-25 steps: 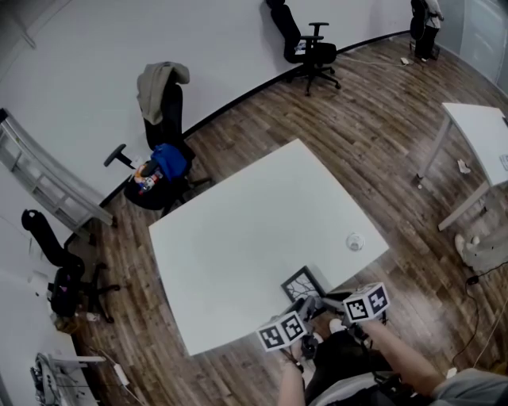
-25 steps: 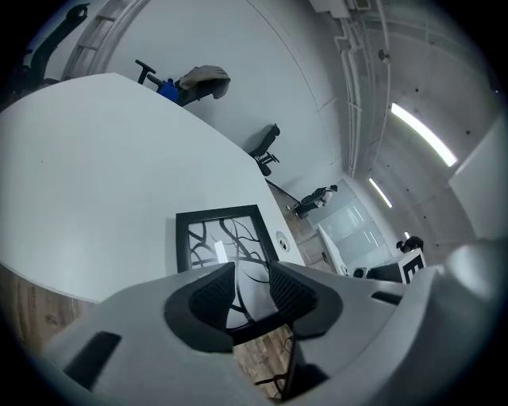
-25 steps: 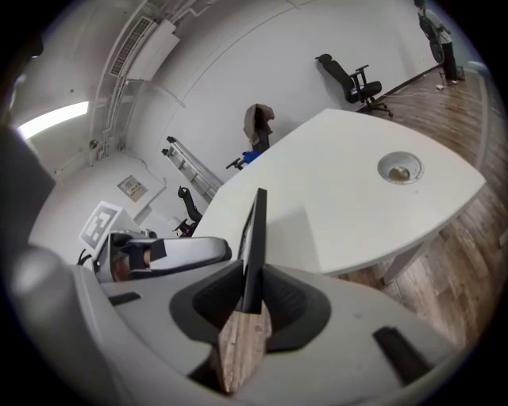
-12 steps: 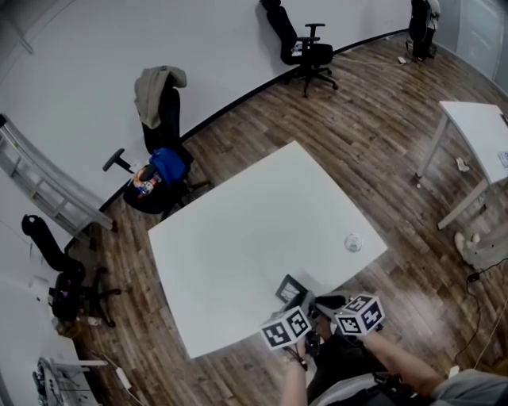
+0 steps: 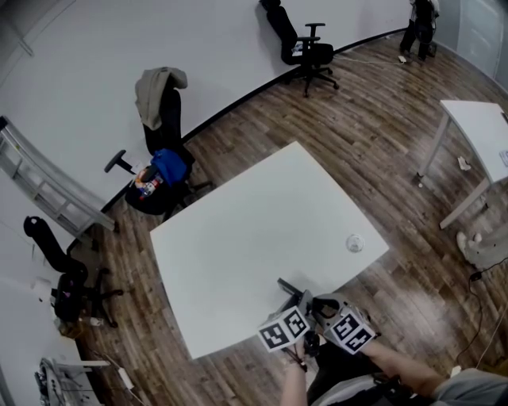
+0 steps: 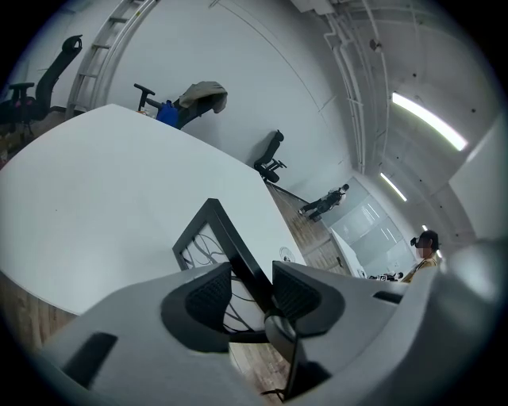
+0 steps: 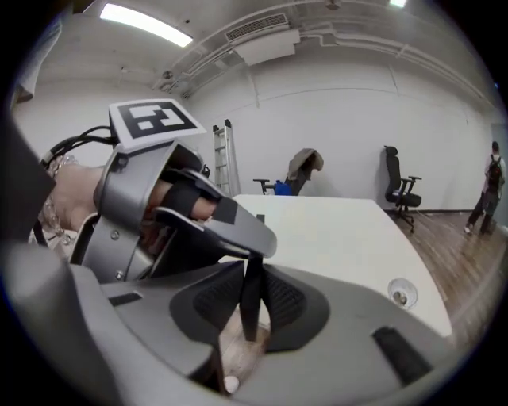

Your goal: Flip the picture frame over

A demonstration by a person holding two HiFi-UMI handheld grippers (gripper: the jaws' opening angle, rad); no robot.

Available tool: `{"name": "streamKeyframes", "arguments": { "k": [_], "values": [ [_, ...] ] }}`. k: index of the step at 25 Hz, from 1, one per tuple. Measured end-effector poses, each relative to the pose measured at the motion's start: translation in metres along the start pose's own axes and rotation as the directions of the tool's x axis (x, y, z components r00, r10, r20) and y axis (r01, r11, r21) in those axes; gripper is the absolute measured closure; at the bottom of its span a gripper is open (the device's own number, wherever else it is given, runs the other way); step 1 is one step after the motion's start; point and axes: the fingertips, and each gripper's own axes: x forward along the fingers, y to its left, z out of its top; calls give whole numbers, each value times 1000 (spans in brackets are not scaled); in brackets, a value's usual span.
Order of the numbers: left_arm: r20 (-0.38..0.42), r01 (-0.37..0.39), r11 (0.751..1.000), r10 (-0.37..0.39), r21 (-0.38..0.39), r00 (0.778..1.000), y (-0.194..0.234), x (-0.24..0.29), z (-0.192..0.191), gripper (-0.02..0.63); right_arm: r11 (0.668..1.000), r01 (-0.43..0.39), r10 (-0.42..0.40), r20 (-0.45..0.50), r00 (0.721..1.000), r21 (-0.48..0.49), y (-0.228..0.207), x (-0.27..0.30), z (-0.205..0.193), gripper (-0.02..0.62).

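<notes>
The black picture frame (image 5: 286, 288) stands tilted up on edge over the near edge of the white table (image 5: 254, 230). In the left gripper view its dark side bar (image 6: 224, 231) runs between the pads of my left gripper (image 6: 252, 293). Those jaws are opening, and a gap shows beside the left pad. My right gripper (image 7: 252, 309) is shut on the frame's thin edge (image 7: 253, 273), which stands upright between its pads. Both marker cubes sit side by side just below the frame in the head view, left (image 5: 283, 329) and right (image 5: 349, 331).
A small round cap (image 5: 355, 243) sits in the table near its right corner. Office chairs (image 5: 163, 170) (image 5: 305, 44) stand along the wall, a ladder (image 5: 48, 186) leans at the left, and a second table (image 5: 480, 131) is at the right. A person (image 5: 421, 24) stands far off.
The frame has gone from lying nearly flat to standing on edge. Both grippers have lifted, and the right one has rolled so that its cube faces differently.
</notes>
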Motion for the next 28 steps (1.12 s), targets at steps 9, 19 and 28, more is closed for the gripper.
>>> {"name": "streamKeyframes", "arguments": {
  "k": [9,19,28],
  "values": [
    [-2,-26,998,26,-55,1000,9,-8,-2,459,985,54,-55,1,998,-162,16,4,-3,520],
    [-6,-6,992,6,-123,1000,20,-19,-5,464,962,54,-52,14,999,-268,32,9,-7,523],
    [34,49,975,-43,-218,999,25,-23,-8,486,966,-50,53,4,999,-252,40,9,-11,495]
  ]
}}
